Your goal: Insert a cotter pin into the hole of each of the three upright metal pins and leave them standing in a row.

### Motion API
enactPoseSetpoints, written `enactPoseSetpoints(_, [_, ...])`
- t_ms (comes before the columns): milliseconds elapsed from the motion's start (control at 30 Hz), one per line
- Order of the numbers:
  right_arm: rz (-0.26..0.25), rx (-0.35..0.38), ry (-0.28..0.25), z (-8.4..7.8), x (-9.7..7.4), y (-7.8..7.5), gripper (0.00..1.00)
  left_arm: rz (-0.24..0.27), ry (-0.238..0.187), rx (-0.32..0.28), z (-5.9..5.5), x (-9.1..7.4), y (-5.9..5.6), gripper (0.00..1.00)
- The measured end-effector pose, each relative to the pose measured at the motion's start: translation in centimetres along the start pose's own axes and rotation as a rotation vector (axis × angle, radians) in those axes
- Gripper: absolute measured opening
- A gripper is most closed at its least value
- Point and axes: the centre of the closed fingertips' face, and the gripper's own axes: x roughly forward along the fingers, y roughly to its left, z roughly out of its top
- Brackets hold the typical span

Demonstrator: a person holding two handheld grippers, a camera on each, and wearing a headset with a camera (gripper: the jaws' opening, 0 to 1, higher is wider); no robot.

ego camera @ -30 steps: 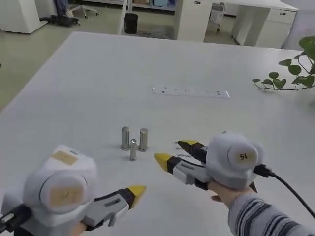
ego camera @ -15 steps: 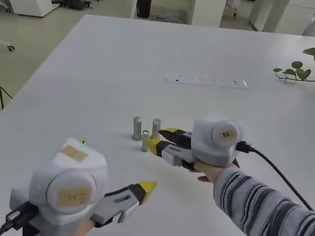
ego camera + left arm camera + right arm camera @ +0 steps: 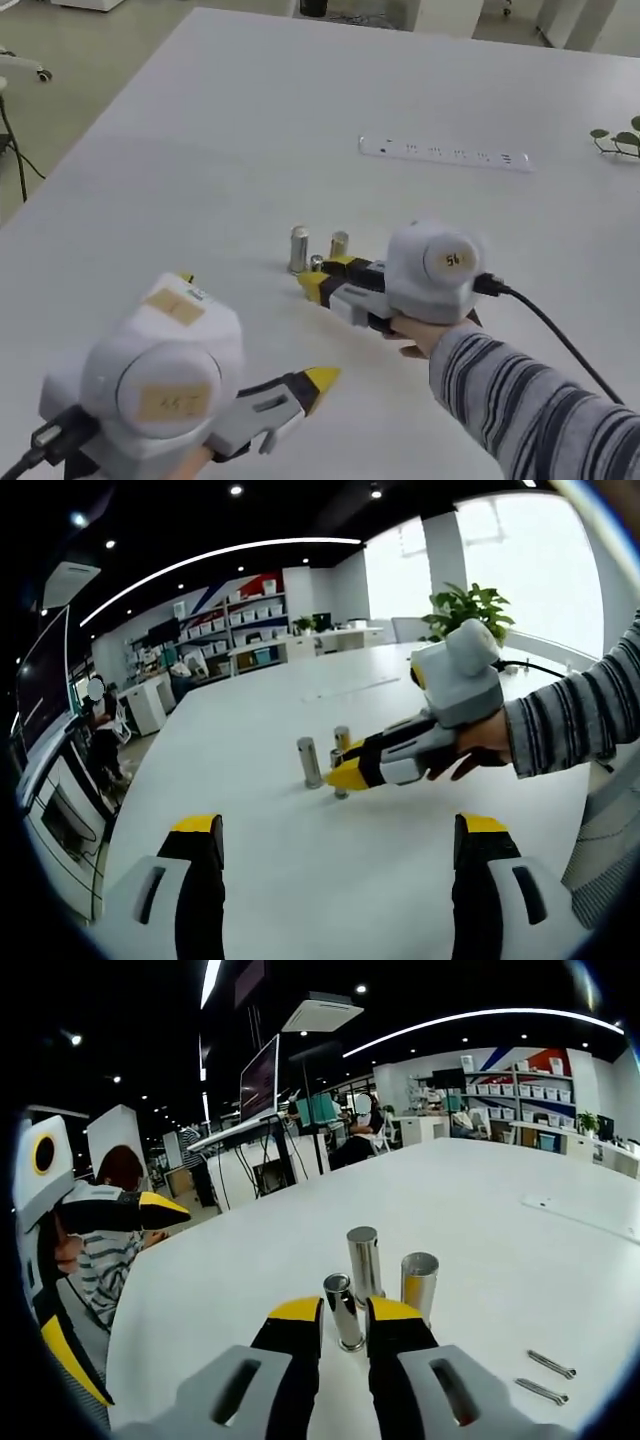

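Three metal pins stand upright and close together on the white table (image 3: 200,150): a tall pin (image 3: 299,248) (image 3: 364,1260), a wider pin (image 3: 339,243) (image 3: 419,1280), and a short pin (image 3: 317,263) (image 3: 343,1305) in front of them. My right gripper (image 3: 325,273) (image 3: 345,1312) lies low on the table, its yellow-tipped jaws closed against both sides of the short pin. Two cotter pins (image 3: 548,1363) lie flat on the table to its right. My left gripper (image 3: 252,328) (image 3: 340,825) hovers open and holds nothing, well short of the pins.
A white power strip (image 3: 445,155) lies further back on the table. A plant's leaves (image 3: 620,140) reach in at the far right edge. Desks, shelves and a person fill the room behind in the right gripper view.
My right gripper has moved left to the pin cluster and narrowed its jaws from wide open to closed around the short pin. The left gripper stays open. The head camera has shifted.
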Motion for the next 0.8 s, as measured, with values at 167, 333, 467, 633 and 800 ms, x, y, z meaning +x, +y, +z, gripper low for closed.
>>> enactPoseSetpoints(167, [0.004, 0.001, -0.005, 0.1, 0.3, 0.0, 0.07, -0.004, -0.006, 0.0, 0.0, 0.0, -0.1, 0.94])
enactPoseSetpoints(333, [0.009, 0.01, 0.006, 0.0, 0.5, 0.3, 0.06, -0.004, 0.002, 0.002, -0.1, 0.0, -0.1, 0.94])
enactPoseSetpoints(467, [0.014, -0.019, 0.014, 0.0, 0.5, 0.4, 0.06, -0.006, 0.007, 0.005, -0.3, 0.0, -0.2, 0.94])
enactPoseSetpoints(633, [0.011, -0.087, 0.044, 0.0, 0.2, 0.2, 0.04, -0.006, 0.01, 0.007, -0.3, 0.0, -0.2, 0.94])
enactPoseSetpoints(800, [0.047, -0.141, 0.062, -0.4, -1.0, 0.6, 0.04, -0.004, 0.008, 0.013, -0.2, 0.0, -0.2, 0.94])
